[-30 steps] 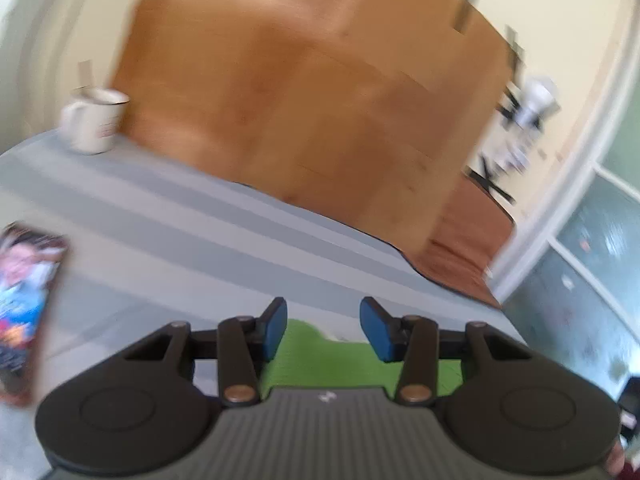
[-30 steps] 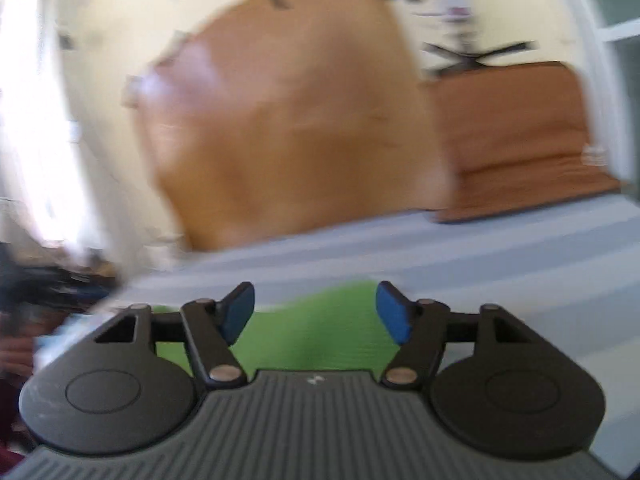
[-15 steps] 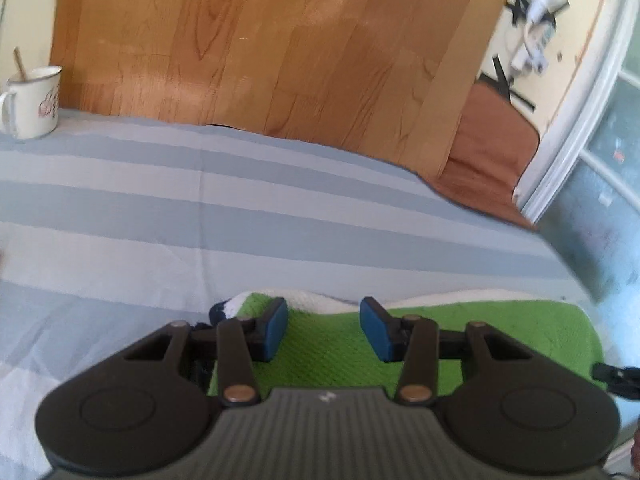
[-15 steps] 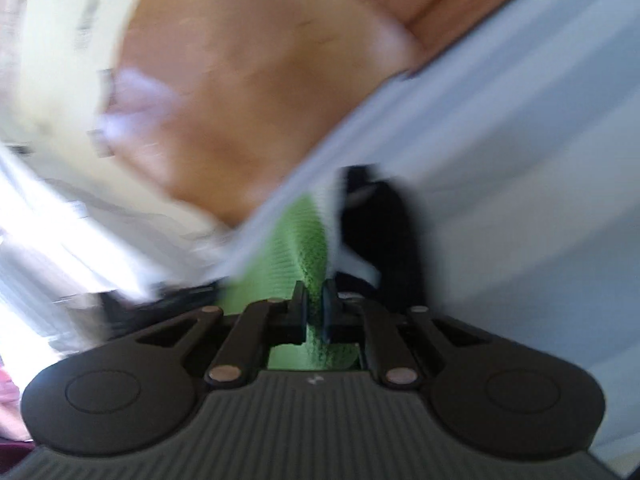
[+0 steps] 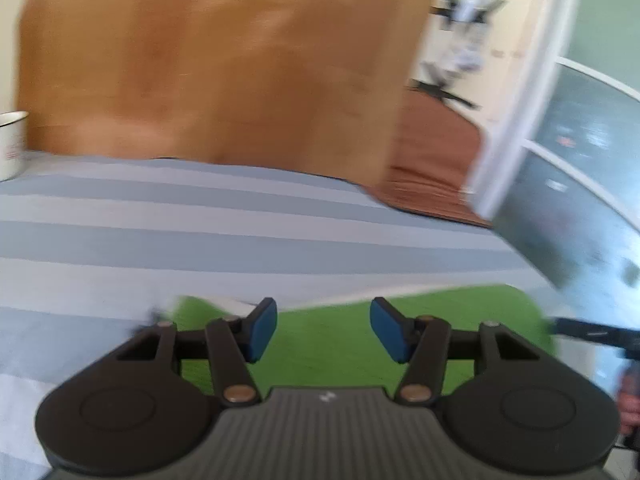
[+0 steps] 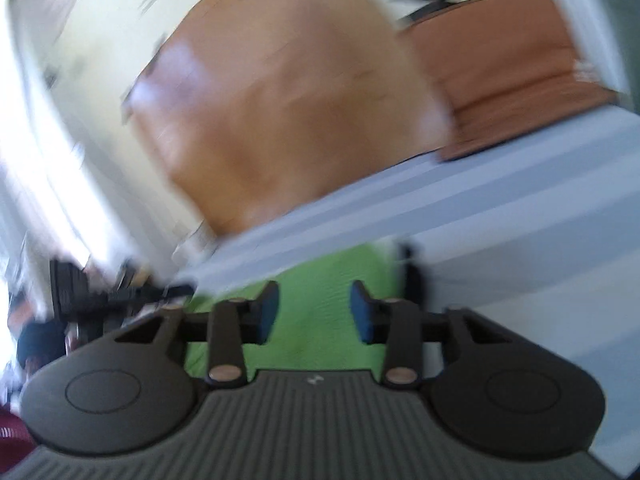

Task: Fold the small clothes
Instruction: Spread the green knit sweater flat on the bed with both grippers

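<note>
- The left gripper [image 5: 323, 328] hangs just over the green cloth [image 5: 332, 344]; its jaws have just been opening and stand apart, blue pads [image 5: 260, 330] clear of the fabric, nothing pinched between them.
- The right gripper [image 6: 314, 316] is also parted over the green cloth [image 6: 320, 300]; its jaws have just been opening, and the cloth lies below the gap, not clamped.
- The green cloth lies flat on the striped grey sheet [image 5: 200, 240], close under both grippers; both views are blurred.
- In the left view, the tip of the other gripper [image 5: 592, 332] shows at the cloth's right end.
- Far left on the sheet stands a white mug [image 5: 10, 144].
- Beyond the sheet rises a wooden board [image 5: 220, 68], then a cream wall [image 6: 120, 20].
</note>
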### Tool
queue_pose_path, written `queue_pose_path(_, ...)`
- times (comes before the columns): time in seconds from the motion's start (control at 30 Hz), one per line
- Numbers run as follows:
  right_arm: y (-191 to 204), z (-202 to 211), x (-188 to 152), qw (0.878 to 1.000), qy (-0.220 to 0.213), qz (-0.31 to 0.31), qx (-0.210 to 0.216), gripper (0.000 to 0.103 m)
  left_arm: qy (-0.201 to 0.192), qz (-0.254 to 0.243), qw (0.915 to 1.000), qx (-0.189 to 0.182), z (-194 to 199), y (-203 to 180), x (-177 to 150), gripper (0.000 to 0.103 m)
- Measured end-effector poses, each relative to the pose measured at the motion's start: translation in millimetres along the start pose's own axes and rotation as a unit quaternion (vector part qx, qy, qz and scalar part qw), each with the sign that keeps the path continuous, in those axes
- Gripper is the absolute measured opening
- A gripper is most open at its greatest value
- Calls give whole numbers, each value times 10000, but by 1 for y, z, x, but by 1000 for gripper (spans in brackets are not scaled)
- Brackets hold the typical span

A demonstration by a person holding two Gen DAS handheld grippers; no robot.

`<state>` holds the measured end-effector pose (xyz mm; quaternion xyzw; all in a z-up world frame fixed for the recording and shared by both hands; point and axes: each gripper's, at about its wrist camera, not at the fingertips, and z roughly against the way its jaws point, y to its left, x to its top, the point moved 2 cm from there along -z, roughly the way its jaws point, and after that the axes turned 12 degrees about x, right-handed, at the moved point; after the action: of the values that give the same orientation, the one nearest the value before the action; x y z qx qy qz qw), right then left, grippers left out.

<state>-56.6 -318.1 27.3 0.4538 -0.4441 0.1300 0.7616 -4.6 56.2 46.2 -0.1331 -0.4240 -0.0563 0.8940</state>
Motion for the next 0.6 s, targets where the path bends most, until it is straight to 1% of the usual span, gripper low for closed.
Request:
queue_pose_path(0.07,1,-23,-4,9998,184,69,42,25,82,-277,9994,-185,-1,-18,-8,53)
queue_pose_path(0.1,-9,-26,-4,9997,220,-39,22,25,125,-427,9989,-154,-4,-24,-12,53)
queue_pose_path(0.17,-28,-34,-11,9974,424,-585,-15,24,262,-665,9974,117,-13,-30,-22,53)
queue_pose_path(0.2,-37,-36,-23,9932,667,-949,76,24,366,-696,9966,237,-18,-29,-26,53)
queue_pose_path(0.23,-38,-32,-33,9918,607,-1097,229,23,465,-688,9960,344,-23,-26,-30,53)
queue_pose_path(0.27,-37,-28,-38,9920,509,-1114,304,22,495,-651,9960,363,-26,-22,-34,53)
queue_pose_path(0.3,-35,-26,-39,9917,544,-1106,367,22,427,-615,9967,311,-25,-20,-36,53)
queue_pose_path(0.37,-35,-25,-39,9917,550,-1111,344,19,388,-547,9973,306,-24,-20,-37,54)
queue_pose_path(0.43,-33,-23,-39,9913,504,-1160,352,18,394,-520,9970,404,-25,-22,-38,58)
queue_pose_path(0.53,-19,-20,-31,9963,480,-700,169,22,345,-710,9951,591,-26,-31,-42,61)
queue_pose_path(0.57,-14,-18,-28,9975,435,-541,149,26,329,-811,9937,693,-26,-36,-44,61)
queue_pose_path(0.6,-7,-15,-27,9982,365,-451,164,27,320,-886,9926,772,-27,-41,-44,63)
